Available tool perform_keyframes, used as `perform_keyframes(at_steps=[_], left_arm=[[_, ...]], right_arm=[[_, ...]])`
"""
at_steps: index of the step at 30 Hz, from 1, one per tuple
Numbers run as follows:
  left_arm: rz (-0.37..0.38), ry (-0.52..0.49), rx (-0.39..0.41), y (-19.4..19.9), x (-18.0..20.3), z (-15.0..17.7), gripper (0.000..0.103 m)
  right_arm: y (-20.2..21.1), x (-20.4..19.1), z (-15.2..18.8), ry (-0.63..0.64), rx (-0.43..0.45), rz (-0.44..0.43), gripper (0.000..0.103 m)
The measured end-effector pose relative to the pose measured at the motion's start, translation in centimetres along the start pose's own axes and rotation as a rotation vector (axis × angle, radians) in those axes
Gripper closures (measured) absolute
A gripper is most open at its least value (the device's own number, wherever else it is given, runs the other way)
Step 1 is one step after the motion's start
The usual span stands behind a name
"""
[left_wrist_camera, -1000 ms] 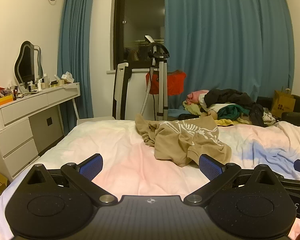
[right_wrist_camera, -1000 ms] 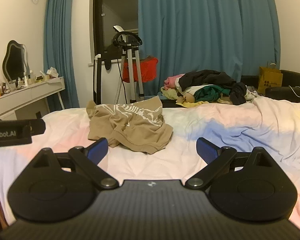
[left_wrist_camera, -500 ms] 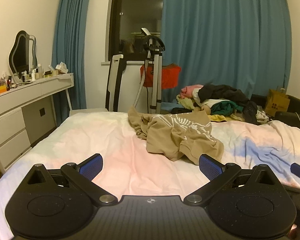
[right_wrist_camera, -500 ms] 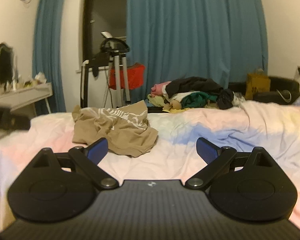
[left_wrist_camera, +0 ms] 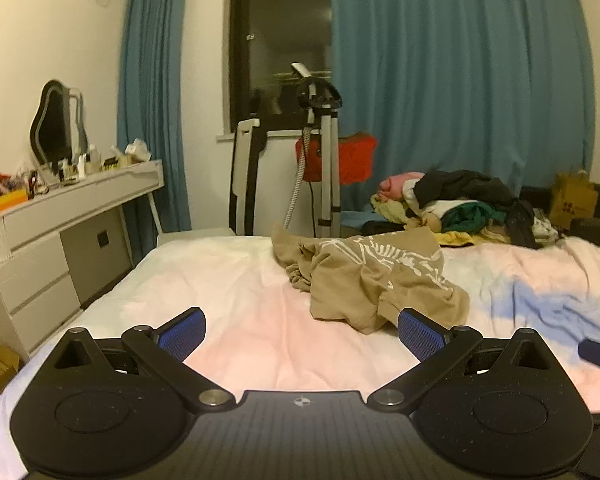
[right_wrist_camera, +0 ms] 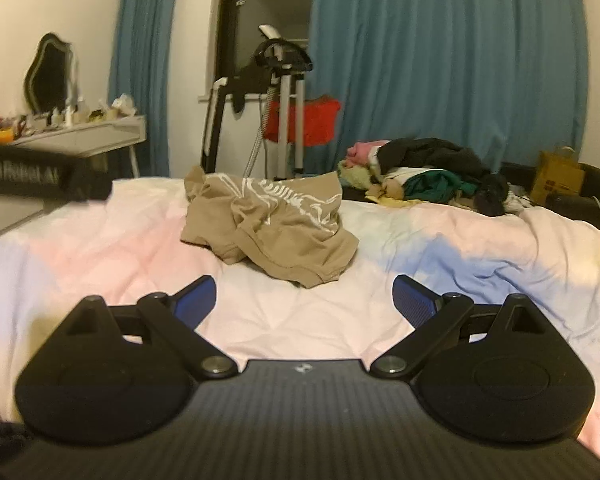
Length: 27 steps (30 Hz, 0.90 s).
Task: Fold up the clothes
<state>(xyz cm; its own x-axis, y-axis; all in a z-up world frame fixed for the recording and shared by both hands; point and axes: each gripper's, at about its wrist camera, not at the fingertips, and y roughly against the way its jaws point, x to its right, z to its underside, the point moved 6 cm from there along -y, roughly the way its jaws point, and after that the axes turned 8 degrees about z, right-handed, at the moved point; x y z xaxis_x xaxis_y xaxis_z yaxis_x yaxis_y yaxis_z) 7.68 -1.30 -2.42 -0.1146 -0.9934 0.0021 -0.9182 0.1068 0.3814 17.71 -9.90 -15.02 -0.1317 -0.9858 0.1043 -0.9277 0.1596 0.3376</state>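
Both tongs are spread wide with nothing between the blue pads. My left gripper (left_wrist_camera: 300, 328) fills the bottom of its frame, hanging over the pink stretch of the bed (left_wrist_camera: 220, 280). My right gripper (right_wrist_camera: 304, 300) does the same in its own view, over a paler patch of duvet. At the left edge of the right view, a bit blurry, I can see the side of the other gripper with white lettering on it.

Just past the fingertips sits the tan shirt (left_wrist_camera: 372, 276), crumpled in a heap at centre frame, slightly right of middle in the left view and slightly left of middle in the right one (right_wrist_camera: 272, 220). It has a white skeleton print on top. Neither gripper touches it.

Further back, right of centre, there's a pile of clothes (left_wrist_camera: 460, 208) at the far edge of the bed: black, green, pink, yellow. Behind the shirt stands a garment steamer (left_wrist_camera: 320, 152) with something red hanging by it. A white dresser (left_wrist_camera: 72, 208) with a mirror (left_wrist_camera: 56, 124) sits at the left, and blue curtains (left_wrist_camera: 460, 80) cover the back wall.
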Motion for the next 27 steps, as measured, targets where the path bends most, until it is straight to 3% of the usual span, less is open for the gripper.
perform_keyframes(at_steps=[2, 7, 10, 14, 16, 17, 21, 22, 24, 27], left_arm=[[-0.001, 0.017, -0.011, -0.6, 0.0, -0.3, 0.000], [0.010, 0.043, -0.040, -2.6, 0.4, -0.4, 0.000], [0.028, 0.041, -0.063, -4.0, 0.8, -0.2, 0.000], [0.028, 0.000, -0.070, -5.9, 0.7, 0.2, 0.000], [0.032, 0.007, -0.092, -6.9, 0.2, 0.7, 0.000], [0.038, 0.015, -0.104, -7.5, -0.1, 0.9, 0.000], [0.047, 0.052, -0.123, -9.1, -1.3, 1.7, 0.000], [0.051, 0.061, -0.133, -9.5, -1.5, 1.8, 0.000], [0.075, 0.083, -0.162, -10.2, -1.6, 2.2, 0.000], [0.108, 0.107, -0.175, -10.2, -1.6, 2.5, 0.000]], right_arm=[[-1.0, 0.3, -0.1, 0.067, -0.010, -0.032, 0.006], [-5.2, -0.1, -0.8, 0.087, 0.041, -0.116, 0.006], [-8.8, -0.8, -0.5, 0.042, 0.040, -0.118, 0.007], [-13.8, -2.5, 1.3, 0.135, -0.002, -0.068, 0.007], [-16.0, -2.8, 2.0, 0.155, -0.047, -0.053, 0.022], [-16.8, -2.7, 2.3, 0.154, -0.075, -0.039, 0.038], [-18.8, -2.1, 2.7, 0.117, -0.143, 0.013, 0.045], [-19.0, -2.1, 2.6, 0.110, -0.145, 0.019, 0.045], [-18.7, -1.9, 2.3, 0.101, -0.111, 0.031, 0.066], [-17.3, -1.3, 1.2, 0.070, -0.024, 0.044, 0.081]])
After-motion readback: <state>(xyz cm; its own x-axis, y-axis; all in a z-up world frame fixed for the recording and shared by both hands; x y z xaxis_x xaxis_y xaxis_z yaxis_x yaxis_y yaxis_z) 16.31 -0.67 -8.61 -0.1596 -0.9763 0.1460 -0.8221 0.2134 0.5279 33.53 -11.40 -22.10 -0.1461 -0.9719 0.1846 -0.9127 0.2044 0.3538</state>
